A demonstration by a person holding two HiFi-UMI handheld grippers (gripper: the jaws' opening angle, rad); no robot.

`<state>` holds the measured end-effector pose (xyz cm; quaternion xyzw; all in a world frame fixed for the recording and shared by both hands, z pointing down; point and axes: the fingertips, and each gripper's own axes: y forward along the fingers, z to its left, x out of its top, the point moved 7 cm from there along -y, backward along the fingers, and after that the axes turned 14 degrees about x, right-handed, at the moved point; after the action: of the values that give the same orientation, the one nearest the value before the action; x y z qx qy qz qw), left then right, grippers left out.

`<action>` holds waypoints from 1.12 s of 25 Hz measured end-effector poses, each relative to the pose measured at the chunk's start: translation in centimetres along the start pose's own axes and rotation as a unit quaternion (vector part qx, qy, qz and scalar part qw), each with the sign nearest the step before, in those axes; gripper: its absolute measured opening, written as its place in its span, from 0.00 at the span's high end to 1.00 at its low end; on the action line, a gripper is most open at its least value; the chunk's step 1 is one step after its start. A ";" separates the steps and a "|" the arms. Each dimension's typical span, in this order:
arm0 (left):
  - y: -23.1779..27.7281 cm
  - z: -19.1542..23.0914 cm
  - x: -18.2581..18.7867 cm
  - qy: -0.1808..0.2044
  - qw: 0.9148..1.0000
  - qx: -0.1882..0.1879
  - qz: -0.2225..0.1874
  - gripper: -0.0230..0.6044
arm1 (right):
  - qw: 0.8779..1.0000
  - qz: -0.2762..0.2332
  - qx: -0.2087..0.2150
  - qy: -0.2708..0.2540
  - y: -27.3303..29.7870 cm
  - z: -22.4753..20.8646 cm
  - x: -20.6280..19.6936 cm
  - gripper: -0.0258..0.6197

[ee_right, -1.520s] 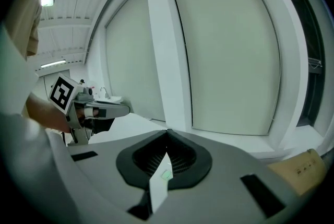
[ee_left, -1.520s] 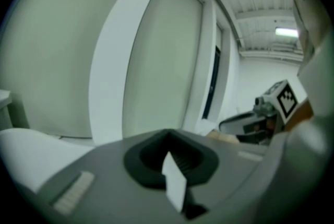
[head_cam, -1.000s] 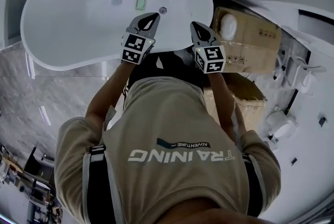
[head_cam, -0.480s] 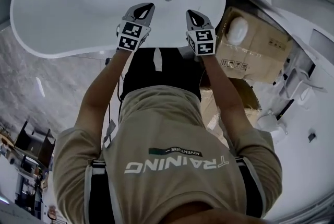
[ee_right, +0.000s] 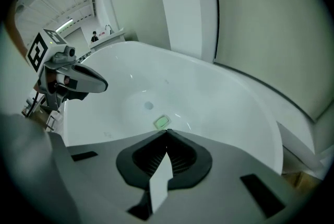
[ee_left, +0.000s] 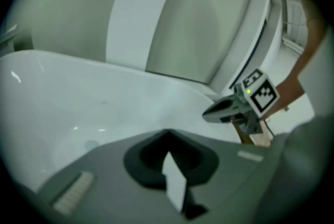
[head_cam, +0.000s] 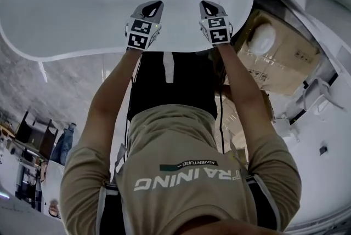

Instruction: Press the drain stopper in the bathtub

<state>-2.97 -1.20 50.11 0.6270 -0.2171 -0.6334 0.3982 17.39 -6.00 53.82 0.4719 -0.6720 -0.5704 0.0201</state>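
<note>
Dim, cool light; fisheye-warped edges with dark vignetting; soft, blurred left gripper view

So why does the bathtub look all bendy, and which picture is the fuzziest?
Head view: the wide lens bows the bathtub rim, yet it is fairly sharp. Left gripper view: the fuzziest, with the bathtub and the right gripper smeared. Right gripper view: clearer, small bright glints on the bathtub, walls bowed, corners dark.
</note>
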 end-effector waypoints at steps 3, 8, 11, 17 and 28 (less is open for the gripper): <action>3.8 -0.4 -2.7 -0.005 1.000 -0.005 0.009 0.96 | 0.999 0.031 0.009 0.001 3.7 -2.2 -2.9 0.95; 10.1 1.3 -6.0 -0.017 1.000 0.006 0.025 0.96 | 0.998 0.059 0.022 0.017 9.8 -4.7 -5.6 0.95; 13.3 3.3 -7.0 -0.018 0.999 0.017 0.028 0.96 | 0.997 0.066 0.027 0.017 13.2 -5.6 -6.1 0.95; 18.3 3.8 -10.5 0.008 0.998 -0.004 0.068 0.96 | 0.995 0.089 0.025 0.043 19.0 -7.4 -9.0 0.95; 25.0 4.4 -16.2 -0.023 0.995 -0.016 0.097 0.96 | 0.989 0.147 0.020 -0.027 29.4 -11.6 -11.9 0.95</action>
<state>-3.05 -4.32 80.07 0.5817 -0.2756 -0.6092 0.4632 12.60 -9.65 87.03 0.3528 -0.7456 -0.5603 0.0757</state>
